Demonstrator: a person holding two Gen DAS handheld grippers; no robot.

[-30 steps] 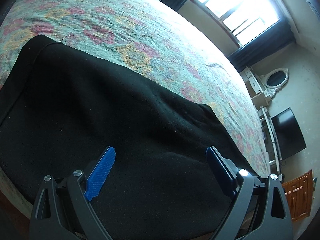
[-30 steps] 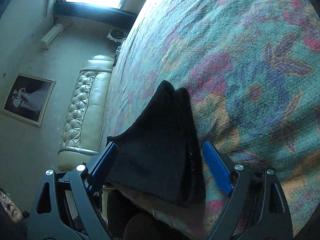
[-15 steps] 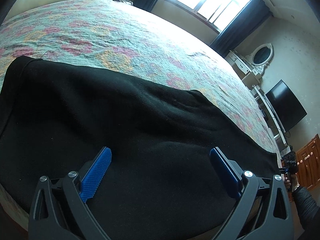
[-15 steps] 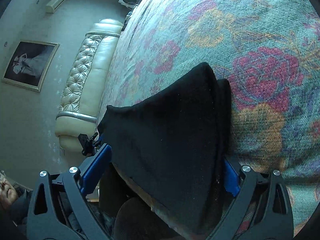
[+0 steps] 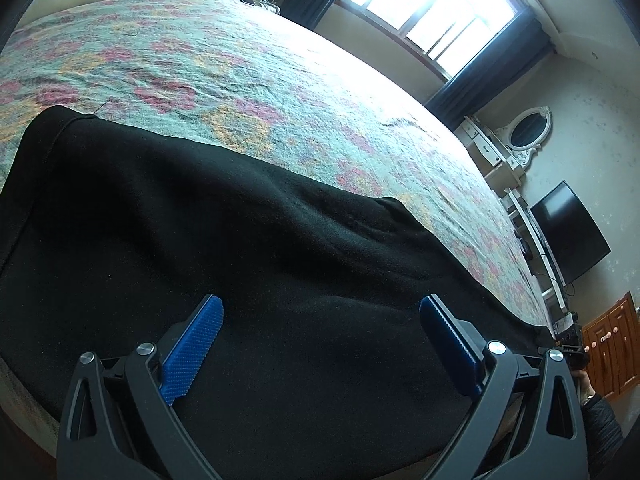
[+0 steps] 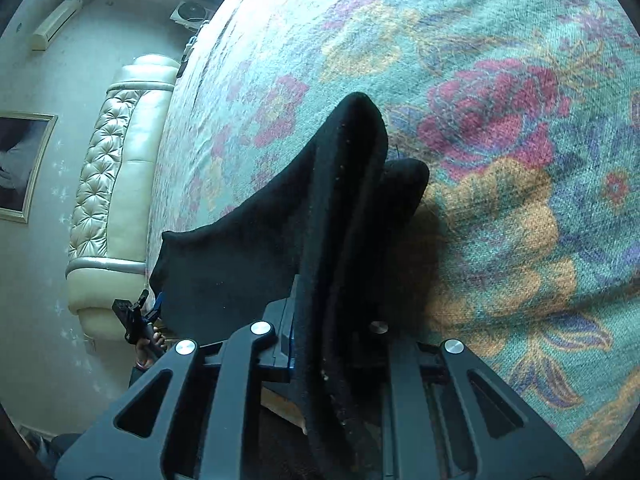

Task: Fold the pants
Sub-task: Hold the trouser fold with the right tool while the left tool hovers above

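Black pants (image 5: 240, 240) lie spread across the near edge of a floral bedspread (image 5: 280, 80). My left gripper (image 5: 320, 304) hovers just over the cloth with its blue pads wide apart and nothing pinched between them. In the right wrist view, the narrow end of the pants (image 6: 344, 184) rises in a bunched fold off the bedspread (image 6: 500, 240). My right gripper (image 6: 332, 320) is closing its jaws on that fold, and the fabric is squeezed between them, hiding the pads.
A cream tufted headboard (image 6: 116, 184) runs along the far side of the bed. A bright window (image 5: 420, 0), a white dresser with an oval mirror (image 5: 526, 128), a dark television (image 5: 568, 232) and a wooden cabinet (image 5: 608, 344) line the walls.
My right gripper went from wide open around the pants' end to clamped on it, and the end now stands up in a fold. The left view rolled slightly; its jaws stayed open.
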